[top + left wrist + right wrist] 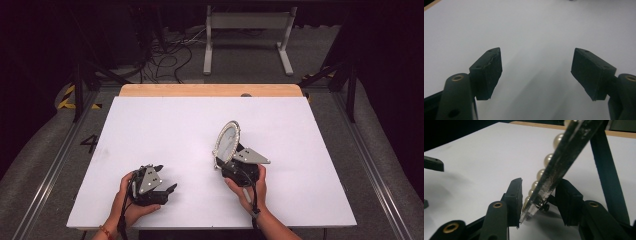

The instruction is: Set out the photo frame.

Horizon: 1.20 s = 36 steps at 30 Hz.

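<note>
An oval frame (227, 139) rimmed with pearl beads stands tilted above the white table, right of the middle. My right gripper (226, 165) holds its lower edge from the near side. In the right gripper view the frame's edge (564, 152) runs up between the two pads, its pearls (548, 159) lie against the left pad (516, 197), and its black back stand (604, 170) rises on the right. My left gripper (166, 178) rests near the front left of the table. Its jaws (536, 72) stand wide apart with nothing between them.
The white table top (165, 125) has a wooden strip (210, 90) along its far edge. Beyond it, on the floor, stand a white metal frame (247, 22) and loose cables (165, 60). Dark rails run along both sides.
</note>
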{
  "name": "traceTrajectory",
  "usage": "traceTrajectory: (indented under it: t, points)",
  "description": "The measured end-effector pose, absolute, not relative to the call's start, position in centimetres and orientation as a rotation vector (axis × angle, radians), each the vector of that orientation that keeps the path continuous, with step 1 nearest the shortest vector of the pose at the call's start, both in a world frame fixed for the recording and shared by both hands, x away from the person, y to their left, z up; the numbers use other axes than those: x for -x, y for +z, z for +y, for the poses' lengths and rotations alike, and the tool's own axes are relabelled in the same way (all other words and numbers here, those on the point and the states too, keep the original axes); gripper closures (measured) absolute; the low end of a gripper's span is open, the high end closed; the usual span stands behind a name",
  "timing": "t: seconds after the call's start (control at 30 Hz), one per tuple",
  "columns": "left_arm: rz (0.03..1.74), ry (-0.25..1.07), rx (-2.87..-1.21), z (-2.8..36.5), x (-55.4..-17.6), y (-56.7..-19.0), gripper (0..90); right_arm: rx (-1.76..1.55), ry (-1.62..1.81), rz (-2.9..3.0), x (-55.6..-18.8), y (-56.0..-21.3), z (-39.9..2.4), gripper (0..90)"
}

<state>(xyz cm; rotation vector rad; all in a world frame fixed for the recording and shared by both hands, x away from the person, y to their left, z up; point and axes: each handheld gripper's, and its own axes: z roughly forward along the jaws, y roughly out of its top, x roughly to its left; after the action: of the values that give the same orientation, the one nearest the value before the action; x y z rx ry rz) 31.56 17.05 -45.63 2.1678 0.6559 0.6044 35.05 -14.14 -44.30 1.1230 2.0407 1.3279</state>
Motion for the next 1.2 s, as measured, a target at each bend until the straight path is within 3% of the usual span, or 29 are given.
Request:
traceTrajectory:
  t: [0.13,0.57,0.8,0.93,1.2]
  points:
    - [0.679,0.583,-2.127,17.8,-31.7,-45.3,24.8,-1.130,1.342,2.061,-35.1,-44.2,-15.0,65.7]
    - [0.670,0.588,-2.087,16.6,-32.5,-44.3,23.8,-1.073,1.368,2.225,-35.2,-43.5,-17.5,69.4]
    - [0.594,0.518,-2.064,14.7,-34.9,-42.8,23.6,-1.055,1.356,2.235,-34.6,-43.0,-18.6,63.9]
    - [0.602,0.459,-2.007,13.5,-36.9,-42.1,23.2,-1.037,1.368,2.227,-34.4,-42.8,-18.7,70.0]
    - [0.576,0.306,-2.031,10.6,-40.0,-42.8,18.5,-1.041,1.393,2.238,-34.5,-42.9,-18.9,72.1]
